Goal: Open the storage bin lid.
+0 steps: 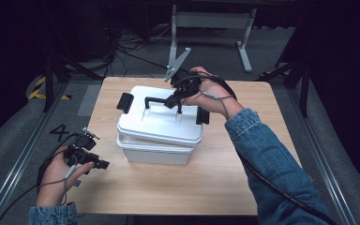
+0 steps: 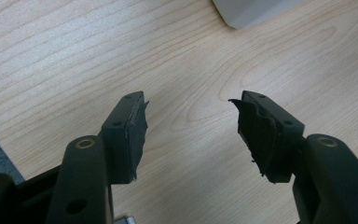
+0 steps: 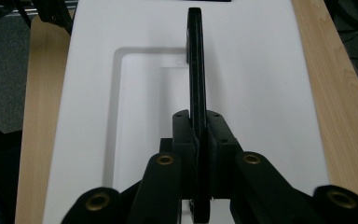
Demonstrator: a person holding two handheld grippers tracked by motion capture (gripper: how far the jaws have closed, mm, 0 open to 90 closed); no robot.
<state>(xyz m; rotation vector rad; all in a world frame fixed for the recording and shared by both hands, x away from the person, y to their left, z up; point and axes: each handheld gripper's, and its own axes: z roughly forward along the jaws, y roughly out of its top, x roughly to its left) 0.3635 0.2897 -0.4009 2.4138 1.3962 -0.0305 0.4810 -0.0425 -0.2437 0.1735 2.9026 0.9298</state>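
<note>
room: dark studio, grey carpet, metal stand legs (image 1: 211, 21) behind the table, cables on the floor, yellow-black tape at far left.
surface: light wood table (image 1: 243, 173), I see it from above with both forearms coming in from the bottom edge.
box: white plastic storage box (image 1: 152, 152) sits mid-table, slightly left of centre.
lid: white lid (image 1: 157, 124) is over the box, tilted, its near-left edge raised off the box rim with a gap showing; black latches at its two ends.
handle: black lid handle (image 3: 196, 70) stands upright on edge over the recessed panel in the lid top.
right gripper: right gripper (image 3: 199, 140) comes at the handle from the right end, jaws clamped tight on the handle bar, bar pinched between both pads; in the high view I see it above the lid centre (image 1: 176, 99).
left gripper: left gripper (image 2: 191, 126) is over bare table at the near-left, well apart from the box, jaws spread wide with nothing between them; a box corner shows at the top of its view.
sleeves: denim on both arms.
</note>
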